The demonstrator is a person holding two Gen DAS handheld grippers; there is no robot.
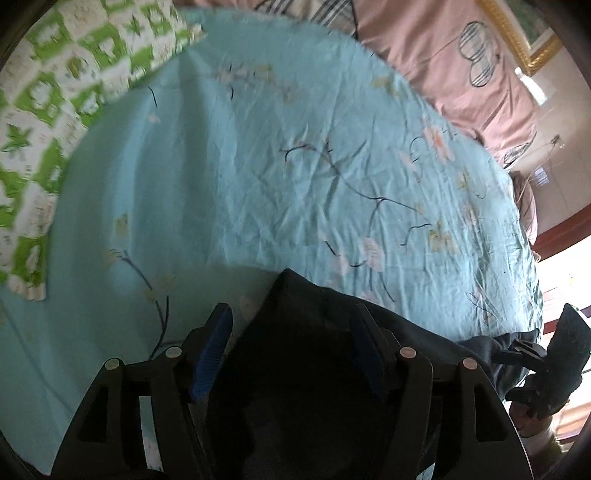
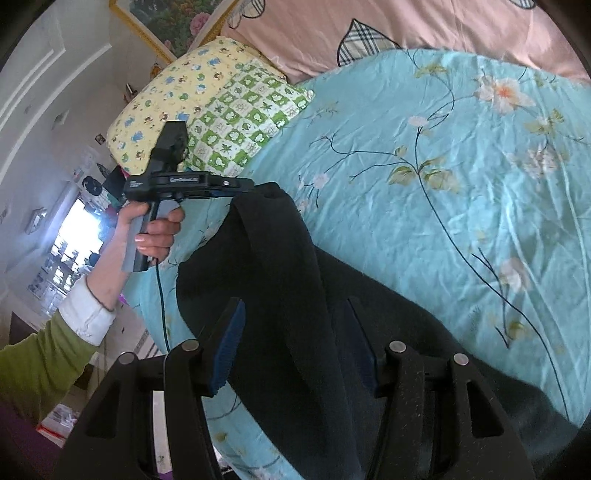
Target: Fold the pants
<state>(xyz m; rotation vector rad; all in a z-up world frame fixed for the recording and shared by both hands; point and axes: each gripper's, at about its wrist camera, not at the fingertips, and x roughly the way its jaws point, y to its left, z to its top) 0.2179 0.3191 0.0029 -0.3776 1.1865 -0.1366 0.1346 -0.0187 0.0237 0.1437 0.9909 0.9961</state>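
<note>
The dark pants [image 2: 295, 288] lie bunched on the teal flowered bedsheet [image 2: 461, 206], with one fold lifted off the bed. In the right wrist view my right gripper [image 2: 295, 347] is shut on a thick fold of them, both blue pads against the cloth. A hand holds my left gripper [image 2: 255, 186] at the pants' raised corner. In the left wrist view the left gripper [image 1: 291, 350] stands open around the pants [image 1: 295, 332]. Its left pad [image 1: 214, 350] is clear of the cloth, with sheet showing in the gap. The right gripper's body shows at the right edge.
A green-and-white checked pillow [image 2: 243, 129] and a yellow printed pillow [image 2: 166, 99] lie at the bed's far left. A pink quilt [image 2: 369, 26] runs along the back. A green sleeve with a white cuff [image 2: 85, 317] reaches in from the left. The bed's near edge drops off at lower left.
</note>
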